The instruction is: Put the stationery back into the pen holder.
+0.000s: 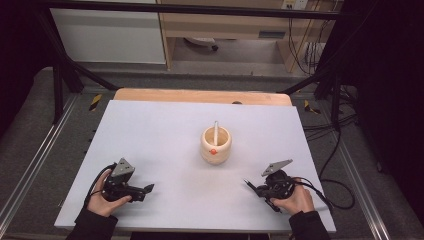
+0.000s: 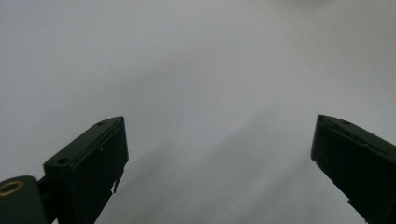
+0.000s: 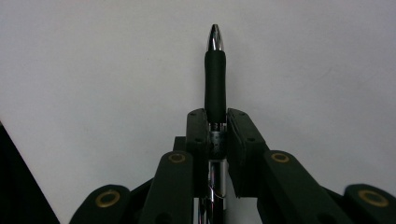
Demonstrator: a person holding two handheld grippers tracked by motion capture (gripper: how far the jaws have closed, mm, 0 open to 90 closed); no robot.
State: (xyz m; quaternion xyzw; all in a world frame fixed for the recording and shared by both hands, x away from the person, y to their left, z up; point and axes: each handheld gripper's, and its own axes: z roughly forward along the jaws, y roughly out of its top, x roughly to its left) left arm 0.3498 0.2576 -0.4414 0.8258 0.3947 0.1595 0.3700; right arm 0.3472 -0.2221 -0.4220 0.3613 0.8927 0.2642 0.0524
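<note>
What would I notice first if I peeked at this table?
Probably the wooden cup standing in the middle of the white table, with a pale stick inside and an orange dot on its front. Then the black pen pinched in the right gripper, pointing forward.

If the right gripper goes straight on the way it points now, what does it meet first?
Probably nothing. The right gripper, shut on a pen, points left across the bare white table, roughly toward the left gripper far off. The wooden cup looks off that line.
</note>
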